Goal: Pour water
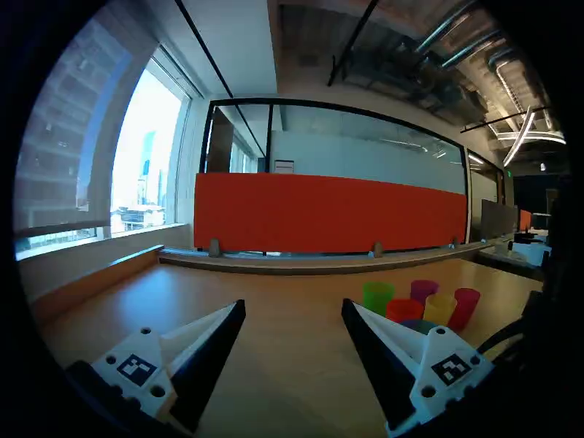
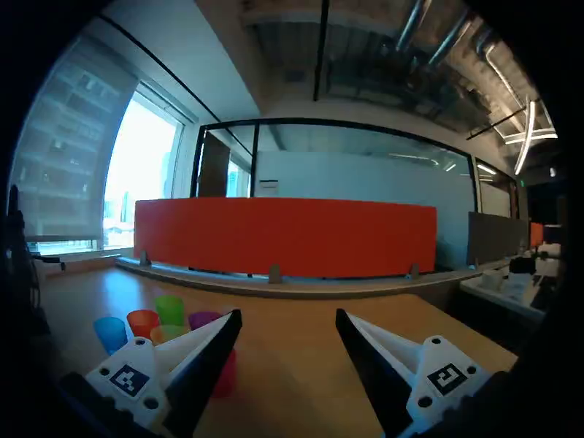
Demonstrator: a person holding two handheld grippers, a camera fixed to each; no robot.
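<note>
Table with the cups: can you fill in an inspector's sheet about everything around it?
Surface: wooden table, bare between the tongs.
Job's things: a cluster of coloured cups, upright; green, purple, yellow, pink, red and blue among them.
Clutter: pale items on a neighbouring desk, too small to tell.
Grippers: left tongs open, holding nothing; right tongs open, holding nothing.
Cables: one dark cable at the right edge of the left gripper view.
Surroundings: orange panel, big window, ceiling pipes.
</note>
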